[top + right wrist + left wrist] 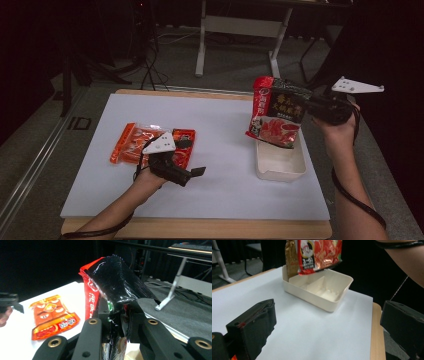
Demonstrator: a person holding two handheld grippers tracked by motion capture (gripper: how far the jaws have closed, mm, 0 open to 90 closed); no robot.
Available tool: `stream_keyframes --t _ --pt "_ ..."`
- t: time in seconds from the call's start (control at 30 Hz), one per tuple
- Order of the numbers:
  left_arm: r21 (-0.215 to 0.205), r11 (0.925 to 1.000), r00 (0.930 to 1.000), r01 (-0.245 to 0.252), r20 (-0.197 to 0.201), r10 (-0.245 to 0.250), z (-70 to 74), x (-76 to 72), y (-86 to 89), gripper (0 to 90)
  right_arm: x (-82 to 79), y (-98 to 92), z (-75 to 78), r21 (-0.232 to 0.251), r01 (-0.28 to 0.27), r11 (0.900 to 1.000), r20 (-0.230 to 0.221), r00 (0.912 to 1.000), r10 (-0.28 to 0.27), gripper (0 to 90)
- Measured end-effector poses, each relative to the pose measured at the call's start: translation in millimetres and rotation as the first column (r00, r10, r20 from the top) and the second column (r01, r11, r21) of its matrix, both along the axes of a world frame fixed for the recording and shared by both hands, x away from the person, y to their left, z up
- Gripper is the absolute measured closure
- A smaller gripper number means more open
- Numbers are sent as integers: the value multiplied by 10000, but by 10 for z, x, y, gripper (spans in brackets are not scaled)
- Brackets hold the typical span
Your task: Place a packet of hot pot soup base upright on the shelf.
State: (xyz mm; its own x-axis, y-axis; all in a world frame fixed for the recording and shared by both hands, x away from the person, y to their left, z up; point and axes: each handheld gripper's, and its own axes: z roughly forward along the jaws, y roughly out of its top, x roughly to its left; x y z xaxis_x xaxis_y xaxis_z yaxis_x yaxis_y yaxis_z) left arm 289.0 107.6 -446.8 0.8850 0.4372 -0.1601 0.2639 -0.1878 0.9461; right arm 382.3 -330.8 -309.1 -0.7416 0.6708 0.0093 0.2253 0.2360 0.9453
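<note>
While the right gripper (pixel 306 106) clamps a sauce packet (pixel 276 112) above the divided box (pixel 280 165), the left gripper (pixel 197 171) gapes beside orange packets (pixel 135 142).

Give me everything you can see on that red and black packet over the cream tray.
The red and black packet is a glossy foil-like pouch with printed characters and a food picture on its front. It hangs roughly upright, gripped at its right edge by the right hand-held gripper, whose jaws pinch its crumpled black side. Its lower end hangs above the far end of the cream divided tray; whether it touches the tray I cannot tell.
</note>
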Motion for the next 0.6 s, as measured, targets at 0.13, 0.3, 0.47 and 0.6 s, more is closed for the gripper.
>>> stream_keyframes --t 0.13,0.3,0.47,0.6 --pt "95 10000 10000 -17 -57 18 -79 -47 41 7 78 -103 -33 124 258 9996 43 9997 -259 775" --pt "300 9995 9998 46 -184 -40 -212 -120 75 7 182 -253 -119 256 584 9980 -56 9983 -582 775" --pt "107 9999 9996 -54 -291 57 -289 -148 125 7 254 -369 -207 287 827 9962 -57 9966 -826 774" --pt "200 9997 9992 -105 -383 113 -366 -174 147 7 324 -452 -308 215 970 9951 -137 9952 -967 773"
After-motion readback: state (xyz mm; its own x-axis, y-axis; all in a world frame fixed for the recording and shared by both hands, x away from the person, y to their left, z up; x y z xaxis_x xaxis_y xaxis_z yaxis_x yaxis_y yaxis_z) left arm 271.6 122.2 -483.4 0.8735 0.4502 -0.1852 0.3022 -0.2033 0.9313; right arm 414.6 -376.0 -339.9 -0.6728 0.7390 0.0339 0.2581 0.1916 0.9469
